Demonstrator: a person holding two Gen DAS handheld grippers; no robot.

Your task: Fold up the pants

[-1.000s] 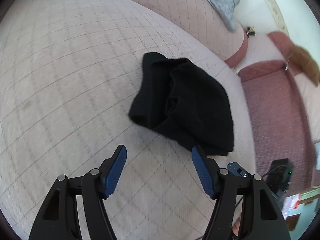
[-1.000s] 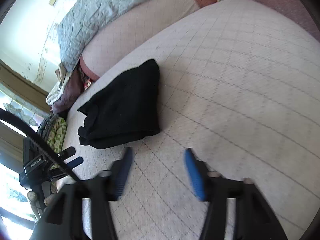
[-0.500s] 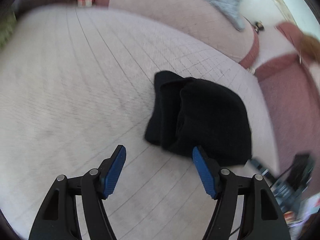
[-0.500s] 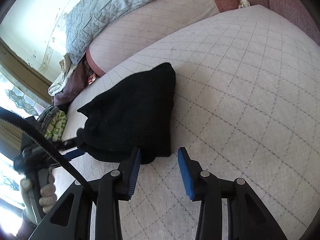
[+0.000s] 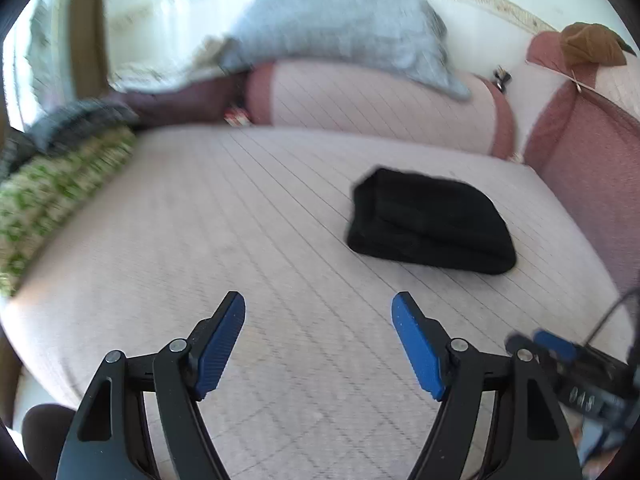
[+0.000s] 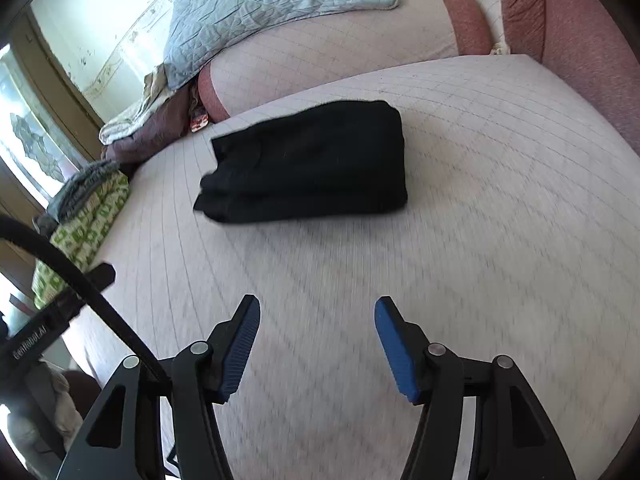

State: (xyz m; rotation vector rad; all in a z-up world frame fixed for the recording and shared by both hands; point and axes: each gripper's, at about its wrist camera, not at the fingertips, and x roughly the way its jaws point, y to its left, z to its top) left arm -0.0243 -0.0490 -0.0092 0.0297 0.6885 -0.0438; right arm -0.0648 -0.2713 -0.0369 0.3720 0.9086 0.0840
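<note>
Since a second ago both grippers are sitting farther back from the pants (image 5: 430, 226), which were close ahead of the jaws and are now lying well apart from them; the bolster (image 5: 380, 108) and the far wall are in sight now.

Pants: a compact black bundle, several layers thick, lying flat on the mattress (image 5: 240, 220), nearer its bolster end than its near edge. Nothing is touching them.

Left gripper (image 5: 318, 344): jaws opening, standing wide, nothing between the pads, only bare mattress ahead. Right gripper (image 6: 318, 350): jaws opening too, likewise empty, pants well ahead in its view (image 6: 308, 160).

Step in hand, as I judge it: the release and pull-away after the last fold. The bundle is looking done, edges roughly squared, one end slightly uneven in the right view.

Next move: likely nothing but clearing off. If tidying is wanted, it is calling for a light pinch at the ragged end without dragging the stack open.
</note>
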